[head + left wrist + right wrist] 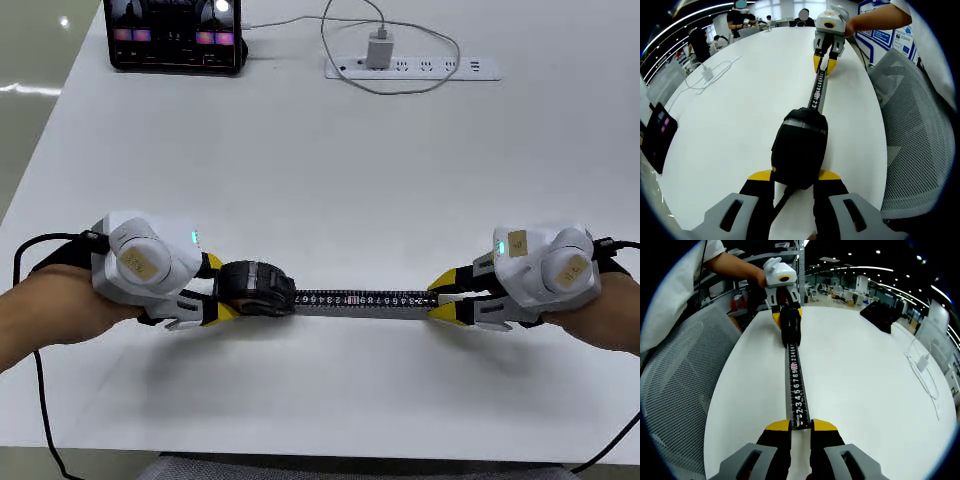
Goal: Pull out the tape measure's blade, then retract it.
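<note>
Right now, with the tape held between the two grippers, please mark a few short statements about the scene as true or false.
1. The blade is pulled out of the black case. True.
2. The right gripper holds the case. False: the left gripper is shut on the case, and the right gripper pinches the end of the blade.
3. A white charger is plugged into the power strip. True.
4. The blade hangs down over the edge of the table. False: it runs straight over the table top, between the two grippers.
</note>
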The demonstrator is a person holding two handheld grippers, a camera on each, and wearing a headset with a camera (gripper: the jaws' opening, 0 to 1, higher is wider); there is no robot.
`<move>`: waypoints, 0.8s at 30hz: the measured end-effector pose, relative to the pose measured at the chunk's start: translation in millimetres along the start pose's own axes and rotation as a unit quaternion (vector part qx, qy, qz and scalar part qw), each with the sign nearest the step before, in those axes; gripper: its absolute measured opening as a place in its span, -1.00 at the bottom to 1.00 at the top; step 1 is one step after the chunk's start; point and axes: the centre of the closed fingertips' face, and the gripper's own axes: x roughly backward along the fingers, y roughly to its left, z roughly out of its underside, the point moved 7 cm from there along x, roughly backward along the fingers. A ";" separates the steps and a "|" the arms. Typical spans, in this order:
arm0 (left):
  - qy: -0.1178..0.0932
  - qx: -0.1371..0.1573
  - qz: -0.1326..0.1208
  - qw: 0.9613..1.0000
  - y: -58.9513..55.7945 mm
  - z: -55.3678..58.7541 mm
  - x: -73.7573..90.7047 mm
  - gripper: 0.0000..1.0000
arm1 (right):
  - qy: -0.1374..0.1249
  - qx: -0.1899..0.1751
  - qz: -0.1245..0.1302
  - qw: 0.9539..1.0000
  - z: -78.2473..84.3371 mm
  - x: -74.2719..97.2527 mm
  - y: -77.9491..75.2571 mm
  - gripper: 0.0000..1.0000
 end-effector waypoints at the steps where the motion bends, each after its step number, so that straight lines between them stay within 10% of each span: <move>1: 0.000 0.000 0.000 1.000 0.0 0.0 0.0 -0.52 | 0.001 0.000 0.000 1.000 0.7 0.7 -0.3 -0.80; 24: 0.000 0.002 -0.002 1.000 0.6 0.3 -0.8 -0.52 | 0.025 -0.008 0.005 1.000 22.7 17.9 -1.6 -0.80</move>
